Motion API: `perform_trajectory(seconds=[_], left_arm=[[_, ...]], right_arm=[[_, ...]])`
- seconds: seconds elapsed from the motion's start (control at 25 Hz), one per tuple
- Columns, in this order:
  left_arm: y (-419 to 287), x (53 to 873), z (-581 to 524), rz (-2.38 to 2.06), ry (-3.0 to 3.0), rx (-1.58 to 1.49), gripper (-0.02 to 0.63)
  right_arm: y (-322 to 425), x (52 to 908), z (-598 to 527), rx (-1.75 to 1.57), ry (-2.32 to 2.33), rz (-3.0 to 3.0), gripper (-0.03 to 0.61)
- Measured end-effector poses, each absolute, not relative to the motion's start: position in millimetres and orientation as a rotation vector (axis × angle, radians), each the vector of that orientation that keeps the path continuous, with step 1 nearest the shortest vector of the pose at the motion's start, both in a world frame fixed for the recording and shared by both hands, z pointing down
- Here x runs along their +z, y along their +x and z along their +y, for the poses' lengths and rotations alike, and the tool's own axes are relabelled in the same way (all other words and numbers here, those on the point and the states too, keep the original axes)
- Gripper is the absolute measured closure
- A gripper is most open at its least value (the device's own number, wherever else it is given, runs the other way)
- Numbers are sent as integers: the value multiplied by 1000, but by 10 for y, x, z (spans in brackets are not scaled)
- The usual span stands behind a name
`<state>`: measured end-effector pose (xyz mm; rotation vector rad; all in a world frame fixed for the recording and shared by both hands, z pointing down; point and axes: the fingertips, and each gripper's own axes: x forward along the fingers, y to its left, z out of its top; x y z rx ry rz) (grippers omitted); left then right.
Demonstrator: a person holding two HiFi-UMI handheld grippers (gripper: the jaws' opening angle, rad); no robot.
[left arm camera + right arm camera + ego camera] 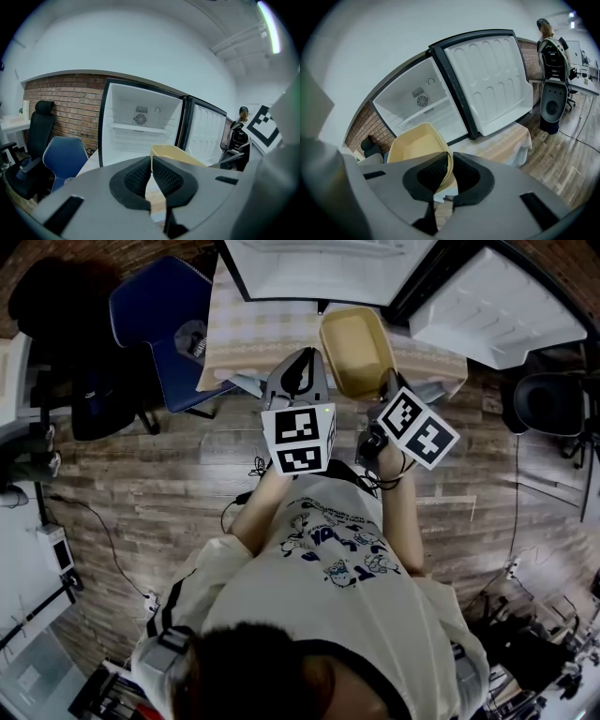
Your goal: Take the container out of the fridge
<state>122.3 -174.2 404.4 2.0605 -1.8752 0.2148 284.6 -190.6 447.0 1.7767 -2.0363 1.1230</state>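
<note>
The container [356, 348] is a shallow yellow tub with nothing in it, held over the cloth-covered table [246, 334] in front of the open fridge [323, 268]. My left gripper [311, 360] is shut on the tub's left rim, and my right gripper [386, 382] is shut on its right rim. In the left gripper view the gripper [151, 161] pinches a thin edge of the container [176, 154]. Seen along my right gripper [451, 171], the container [415, 145] fills the left side. The fridge's white inside [140, 124] holds only a bare shelf.
The fridge door [497, 306] hangs wide open to the right. A blue chair [159, 306] and a black office chair [56, 315] stand left of the table. Someone stands at desks far right [551, 47]. Cables lie on the wooden floor [141, 465].
</note>
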Motion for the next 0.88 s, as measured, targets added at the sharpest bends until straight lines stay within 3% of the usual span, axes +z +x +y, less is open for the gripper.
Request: perform_trajectory(seconds=[0.88], left_arm=[[1231, 3972, -1765, -1886, 2061, 213, 595]], right_arm=[[2816, 4426, -1937, 1140, 1767, -2034, 523]])
